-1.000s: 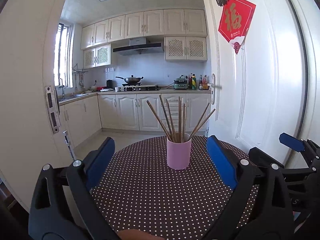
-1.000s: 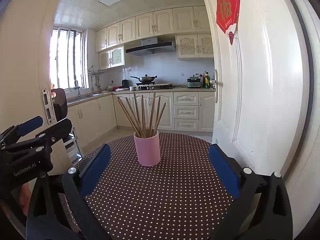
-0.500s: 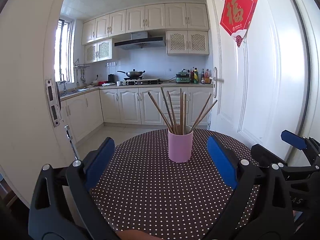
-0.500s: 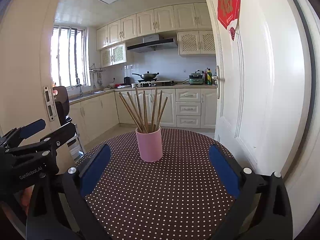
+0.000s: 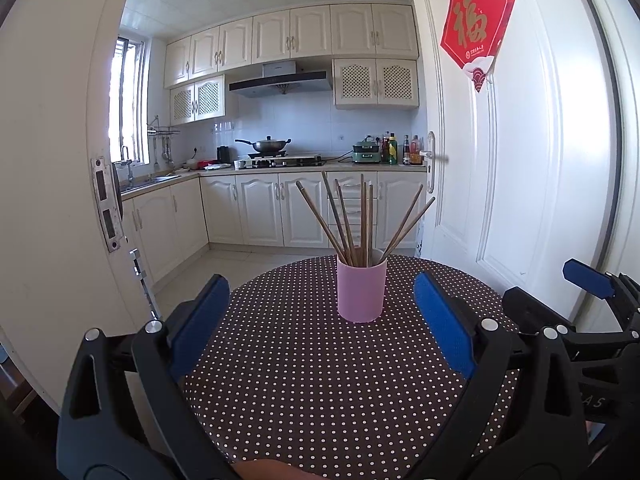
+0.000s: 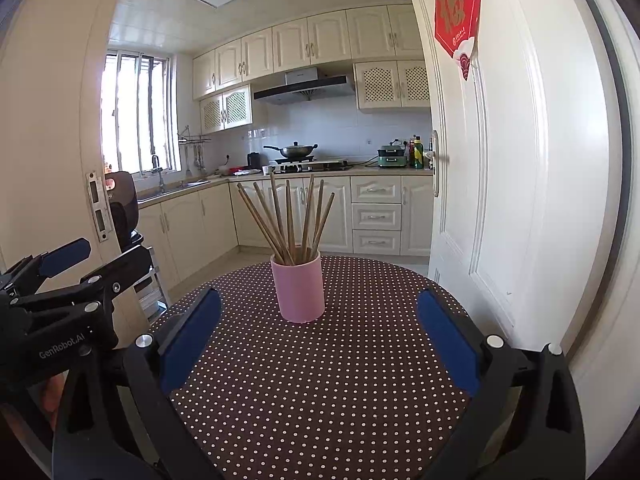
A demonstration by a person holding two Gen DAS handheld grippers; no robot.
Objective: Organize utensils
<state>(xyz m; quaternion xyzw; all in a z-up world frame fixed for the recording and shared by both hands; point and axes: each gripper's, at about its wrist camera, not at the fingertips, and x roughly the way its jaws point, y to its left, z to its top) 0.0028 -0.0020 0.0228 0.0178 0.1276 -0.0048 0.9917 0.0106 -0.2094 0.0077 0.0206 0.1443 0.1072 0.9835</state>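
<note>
right now the pink cup [image 5: 362, 293] is standing upright on the round table [image 5: 320, 380], toward its far side, and the table's dark brown cloth with white dots is showing bare all around it. wooden chopsticks [image 5: 362, 220] are sitting inside the cup, fanning out above its rim, some leaning left and two leaning well out to the right in the left wrist view. in the right wrist view the same cup [image 6: 299, 289] is sitting just left of centre, with the chopsticks [image 6: 288, 216] spreading in a looser bundle.

the left gripper [image 5: 322, 320] is hovering over the near part of the table with its blue-padded fingers [image 5: 200, 320] spread wide apart, gripping nothing, and the cup is sitting beyond them, well short of touching either pad. the right gripper [image 6: 320, 332] is hanging in much the same way, its jaws wide apart and empty, with the cup ahead of them. each gripper is showing at the edge of the other's view, side by side at the near edge of the table.

beyond the table a white door [image 5: 520, 160] is standing open on the right, carrying a red paper decoration [image 5: 476, 28]. further back a kitchen is showing, with cream cabinets [image 5: 280, 212], a wok [image 5: 270, 145] on the stove and a window [image 6: 136, 116] on the left.
</note>
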